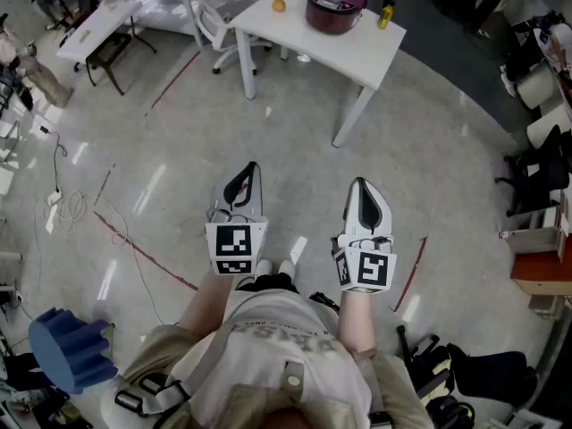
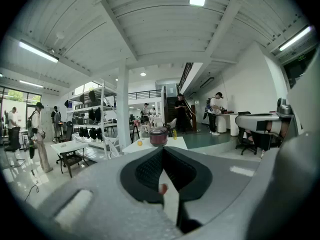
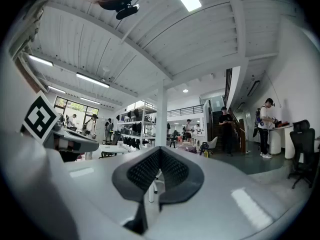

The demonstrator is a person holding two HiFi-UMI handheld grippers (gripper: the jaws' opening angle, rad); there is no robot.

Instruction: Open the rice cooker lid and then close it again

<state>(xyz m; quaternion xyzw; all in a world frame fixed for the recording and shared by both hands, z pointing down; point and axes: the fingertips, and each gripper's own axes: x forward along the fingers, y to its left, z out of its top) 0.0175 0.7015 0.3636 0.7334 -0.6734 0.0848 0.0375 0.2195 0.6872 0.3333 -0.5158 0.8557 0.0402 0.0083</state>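
Observation:
A dark red rice cooker [image 1: 335, 4] with its lid down stands on a white table [image 1: 357, 47] far ahead of me. It shows small in the left gripper view as the rice cooker [image 2: 158, 136], just above my jaws. My left gripper [image 1: 251, 170] and right gripper [image 1: 361, 186] are held side by side at waist height over the floor, well short of the table. Both are shut with nothing between the jaws. In the right gripper view the right gripper [image 3: 159, 151] points level into the room; the cooker [image 3: 189, 148] is barely visible past it.
An orange [image 1: 279, 5] and a yellow bottle [image 1: 385, 16] sit on the table beside the cooker. A white chair [image 1: 214, 25] stands at its left. Cables and red tape lines cross the floor. Desks, shelves and several people stand farther off. Black office chairs [image 1: 536, 172] stand at the right.

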